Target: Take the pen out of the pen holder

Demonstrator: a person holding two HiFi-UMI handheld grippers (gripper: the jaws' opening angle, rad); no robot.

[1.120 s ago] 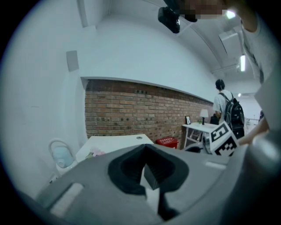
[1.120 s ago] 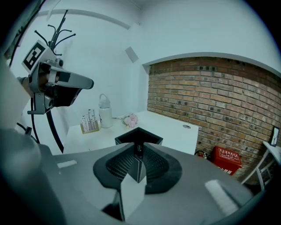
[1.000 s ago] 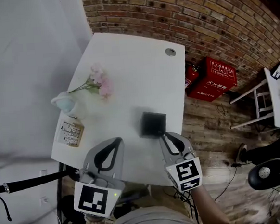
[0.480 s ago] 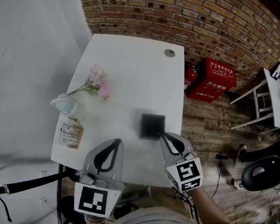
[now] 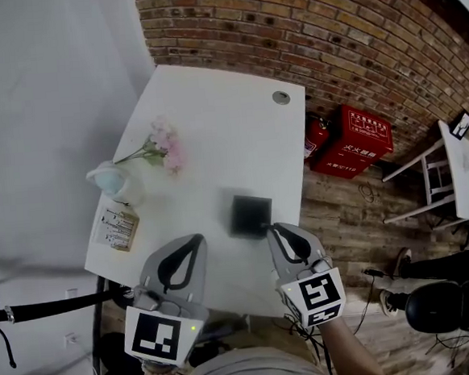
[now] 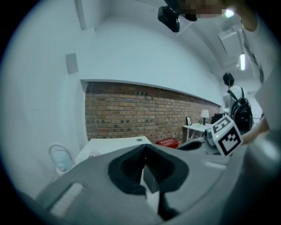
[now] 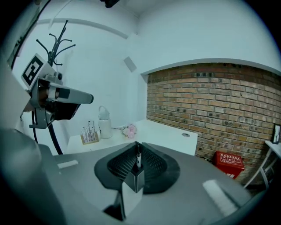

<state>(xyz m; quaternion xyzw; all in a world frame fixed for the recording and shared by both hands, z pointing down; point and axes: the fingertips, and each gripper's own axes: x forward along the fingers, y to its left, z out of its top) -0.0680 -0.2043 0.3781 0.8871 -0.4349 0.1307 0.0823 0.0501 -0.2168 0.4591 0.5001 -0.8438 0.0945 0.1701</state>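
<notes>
A dark square pen holder (image 5: 249,215) stands on the white table (image 5: 220,111) near its front right edge. In the right gripper view the pen holder (image 7: 134,183) shows close, between the jaws, with a dark pen (image 7: 138,157) standing upright in it. My right gripper (image 5: 272,227) is shut and empty, its tips just short of the holder's near right corner. My left gripper (image 5: 196,237) is also shut and empty, to the holder's left over the table's front edge. Through the left gripper's jaws, part of the pen holder (image 6: 152,179) shows.
Pink flowers (image 5: 166,141), a pale bottle with a teal top (image 5: 109,176) and a small card stand (image 5: 118,224) sit along the table's left side. A cable grommet (image 5: 281,98) is at the far right corner. A red fire box (image 5: 358,137) stands by the brick wall.
Both grippers stay shut in nearly the same place. The head view has shifted a little, so the table and holder sit slightly lower and to the left. A chair on the floor at the right has moved.
</notes>
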